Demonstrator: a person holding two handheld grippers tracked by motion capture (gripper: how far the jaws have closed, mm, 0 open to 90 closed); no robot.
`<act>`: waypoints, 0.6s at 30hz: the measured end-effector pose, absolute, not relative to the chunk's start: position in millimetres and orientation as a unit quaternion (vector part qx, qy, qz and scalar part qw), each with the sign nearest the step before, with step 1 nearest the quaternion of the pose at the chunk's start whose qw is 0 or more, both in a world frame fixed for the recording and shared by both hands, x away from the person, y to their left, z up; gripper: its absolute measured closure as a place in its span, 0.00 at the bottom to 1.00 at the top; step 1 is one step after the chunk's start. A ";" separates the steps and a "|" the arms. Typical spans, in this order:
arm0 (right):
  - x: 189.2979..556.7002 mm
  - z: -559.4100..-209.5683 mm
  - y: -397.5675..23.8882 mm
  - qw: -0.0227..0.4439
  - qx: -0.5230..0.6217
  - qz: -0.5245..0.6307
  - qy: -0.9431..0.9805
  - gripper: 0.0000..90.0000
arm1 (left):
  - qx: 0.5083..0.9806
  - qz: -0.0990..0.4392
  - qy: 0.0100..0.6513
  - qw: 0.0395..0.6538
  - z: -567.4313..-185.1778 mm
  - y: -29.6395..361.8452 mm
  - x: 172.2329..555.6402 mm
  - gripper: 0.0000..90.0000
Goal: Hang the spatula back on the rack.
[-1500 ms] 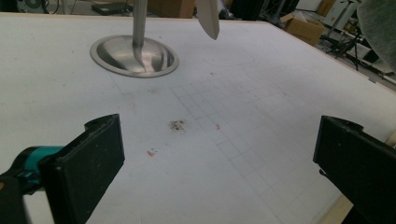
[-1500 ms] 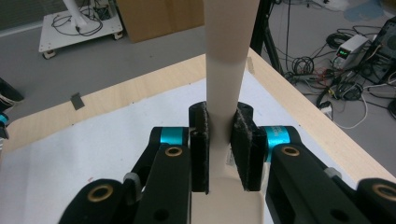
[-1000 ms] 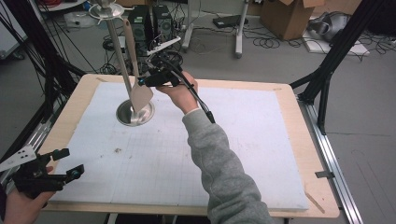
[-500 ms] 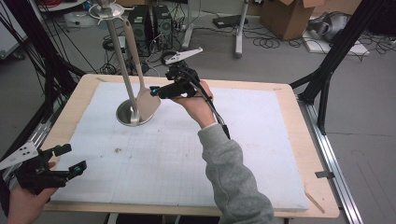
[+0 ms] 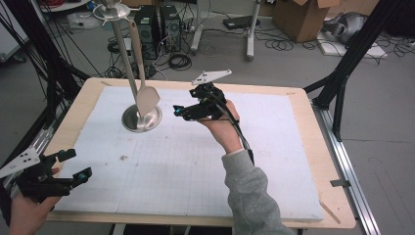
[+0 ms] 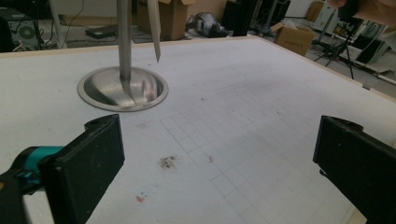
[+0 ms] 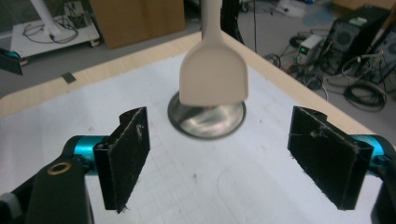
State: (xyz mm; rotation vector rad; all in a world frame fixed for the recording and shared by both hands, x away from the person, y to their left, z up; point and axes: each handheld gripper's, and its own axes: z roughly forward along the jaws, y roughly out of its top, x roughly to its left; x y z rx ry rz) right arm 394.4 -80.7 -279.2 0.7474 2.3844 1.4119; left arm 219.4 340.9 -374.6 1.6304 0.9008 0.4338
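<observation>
A beige spatula [image 5: 147, 99] hangs from the top of a metal stand [image 5: 124, 54], its blade just above the stand's round base [image 5: 142, 120]. My right gripper [image 5: 181, 111] hovers to the right of the blade, apart from it and pointing at it. Its jaws have just been opening and stand open with nothing between them. In the right gripper view the spatula [image 7: 214, 77] hangs ahead of the right gripper [image 7: 224, 158], over the base [image 7: 207, 120]. My left gripper [image 5: 78, 165] rests open near the front left corner, and in its own view the left gripper [image 6: 224, 172] faces the base [image 6: 122, 88].
A white gridded board [image 5: 195, 161] covers the wooden table [image 5: 313, 122]. Black frame legs [image 5: 342, 83] stand at the right and left sides. Computer towers [image 5: 156, 22], cables and cardboard boxes [image 5: 303, 17] sit on the floor beyond the far edge.
My right gripper has let go of the spatula, opened, and drawn back to the right and a little lower. The spatula now hangs free on the stand. The left gripper has stayed put.
</observation>
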 end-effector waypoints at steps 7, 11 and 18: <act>378.1 -284.4 -106.2 0.144 0.272 0.506 0.806 0.22 | 0.697 0.190 0.389 0.571 -375.1 340.7 220.8 0.03; 367.7 -289.7 -120.4 0.136 0.275 0.505 0.807 0.22 | 0.697 0.190 0.388 0.572 -374.4 340.3 222.5 0.03; 352.4 -304.9 -140.3 0.145 0.282 0.505 0.803 0.22 | 0.698 0.205 0.393 0.563 -376.0 335.7 229.7 0.03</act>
